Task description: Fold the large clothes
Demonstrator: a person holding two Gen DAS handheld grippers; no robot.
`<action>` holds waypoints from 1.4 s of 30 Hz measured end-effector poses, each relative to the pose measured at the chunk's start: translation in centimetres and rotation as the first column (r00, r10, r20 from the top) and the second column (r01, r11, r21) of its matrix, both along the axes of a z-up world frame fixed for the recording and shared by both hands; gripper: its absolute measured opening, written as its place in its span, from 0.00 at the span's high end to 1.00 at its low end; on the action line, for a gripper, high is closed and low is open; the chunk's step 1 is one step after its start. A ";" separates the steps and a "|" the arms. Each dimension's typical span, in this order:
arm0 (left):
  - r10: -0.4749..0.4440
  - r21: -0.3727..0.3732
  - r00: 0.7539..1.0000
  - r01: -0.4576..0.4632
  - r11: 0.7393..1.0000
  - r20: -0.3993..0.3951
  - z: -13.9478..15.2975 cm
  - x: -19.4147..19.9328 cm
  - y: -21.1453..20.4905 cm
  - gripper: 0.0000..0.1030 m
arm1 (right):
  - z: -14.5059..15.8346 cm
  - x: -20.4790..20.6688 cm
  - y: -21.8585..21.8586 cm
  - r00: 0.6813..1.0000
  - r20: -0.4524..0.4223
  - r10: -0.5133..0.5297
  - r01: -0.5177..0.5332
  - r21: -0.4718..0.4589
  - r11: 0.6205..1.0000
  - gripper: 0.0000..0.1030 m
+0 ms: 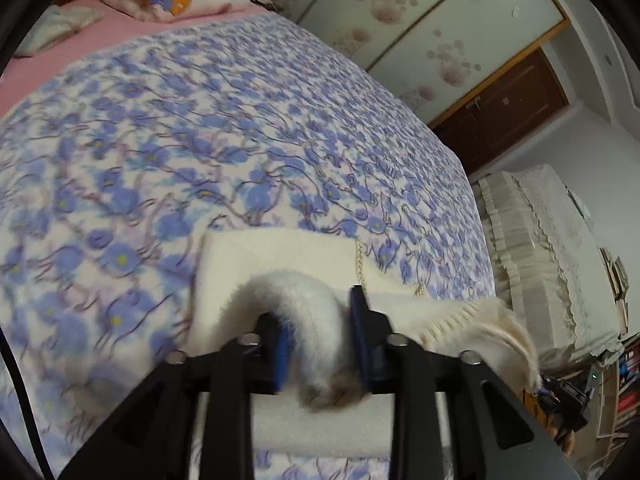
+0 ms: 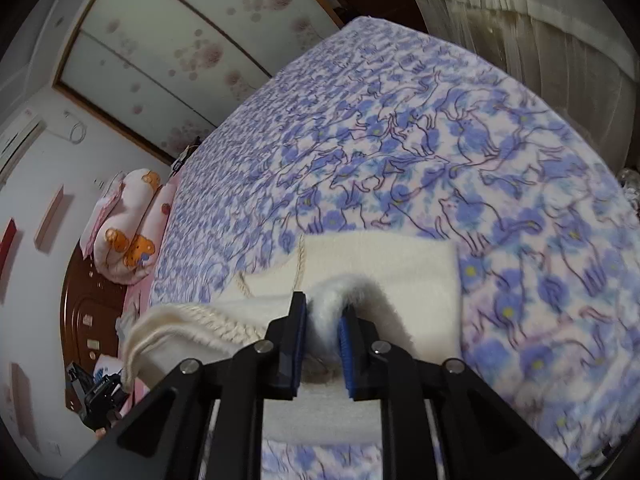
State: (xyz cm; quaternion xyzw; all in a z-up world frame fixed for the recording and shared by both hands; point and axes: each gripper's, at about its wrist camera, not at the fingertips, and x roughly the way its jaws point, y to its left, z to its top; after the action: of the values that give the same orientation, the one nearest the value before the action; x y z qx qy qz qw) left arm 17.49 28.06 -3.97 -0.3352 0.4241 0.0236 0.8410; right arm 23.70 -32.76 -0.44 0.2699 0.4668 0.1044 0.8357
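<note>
Left wrist fisheye looks steeply down along its black two-finger gripper (image 1: 320, 344), close over the blue-flowered fleece bedspread (image 1: 192, 128), right wrist fisheye likewise, both sharing the cream knitted garment (image 2: 384, 268) and floral wardrobe doors (image 2: 168, 40)

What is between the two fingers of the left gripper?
A raised fold of the white sweater lies between the fingers of the left gripper; the left wrist view shows it.
</note>
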 end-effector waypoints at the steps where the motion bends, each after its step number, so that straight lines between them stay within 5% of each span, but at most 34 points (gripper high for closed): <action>1: 0.016 0.049 0.999 -0.014 0.999 -0.035 -0.8 1.8 -0.2 0.35 | -1.0 1.3 0.0 0.999 -0.027 -0.017 0.017 -0.020 1.000 0.76; 2: 0.033 0.100 0.998 -0.027 0.995 -0.060 -1.5 2.9 -0.2 0.11 | -2.2 2.4 0.1 0.997 -0.050 -0.057 0.053 -0.084 0.995 0.57; 3: 0.049 0.149 0.995 -0.037 0.988 -0.081 -2.5 4.1 -0.3 0.08 | -3.3 3.3 0.1 0.995 -0.062 -0.079 0.071 -0.122 0.990 0.51; 9: 0.006 0.221 0.975 0.045 0.974 -0.223 -9.4 8.4 -0.6 0.09 | -10.1 6.2 0.1 0.988 -0.148 -0.046 0.025 -0.140 0.990 0.49; 13: -0.043 0.270 0.971 0.107 0.957 -0.234 -12.5 10.0 -1.0 0.09 | -13.0 7.8 0.3 0.987 -0.163 -0.008 -0.020 -0.169 0.985 0.49; 19: -0.123 0.398 0.964 0.212 0.892 -0.236 -14.2 12.7 -2.6 0.09 | -14.2 10.7 1.8 0.992 -0.120 0.030 -0.063 -0.282 0.957 0.49; 24: -0.205 0.497 0.945 0.310 0.810 -0.255 -15.2 14.8 -4.4 0.09 | -14.4 12.9 4.0 0.992 -0.077 0.100 -0.122 -0.385 0.915 0.49; 28: -0.291 0.544 0.922 0.386 0.745 -0.256 -15.4 15.8 -6.6 0.38 | -15.6 14.2 6.5 0.986 -0.089 0.144 -0.169 -0.515 0.840 0.49; 30: -0.321 0.583 0.914 0.406 0.704 -0.249 -15.3 16.0 -7.8 0.61 | -16.0 14.1 7.4 0.984 -0.066 0.167 -0.174 -0.573 0.800 0.54; 31: -0.321 0.624 0.912 0.409 0.666 -0.256 -15.3 16.0 -8.4 0.90 | -16.2 13.9 7.8 0.984 -0.051 0.173 -0.168 -0.613 0.772 0.69; 32: -0.305 0.669 0.914 0.403 0.624 -0.265 -15.3 15.9 -8.8 0.96 | -16.3 13.6 8.1 0.982 -0.052 0.183 -0.173 -0.641 0.748 0.91; 34: -0.288 0.704 0.923 0.382 0.599 -0.256 -14.9 15.7 -9.1 0.97 | -15.8 12.9 8.0 0.983 -0.019 0.185 -0.152 -0.660 0.736 0.93; 36: -0.251 0.720 0.943 0.330 0.610 -0.219 -13.6 15.3 -8.5 0.97 | -14.3 12.1 7.3 0.985 0.035 0.169 -0.107 -0.642 0.759 0.94; 40: -0.182 0.667 0.980 0.190 0.720 -0.083 -9.0 14.3 -5.7 0.97 | -10.1 10.7 5.9 0.981 0.151 0.121 -0.014 -0.567 0.824 0.95; 42: -0.185 0.684 0.981 0.176 0.708 -0.061 -7.7 13.9 -5.7 0.98 | -8.4 10.2 5.7 0.975 0.196 0.108 0.019 -0.554 0.833 0.96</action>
State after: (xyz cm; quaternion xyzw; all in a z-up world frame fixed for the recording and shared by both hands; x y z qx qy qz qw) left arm 31.41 22.39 -11.72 0.0421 0.4109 0.0940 0.9059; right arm 33.95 -27.10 -8.86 -0.0067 0.3881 0.0138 0.9215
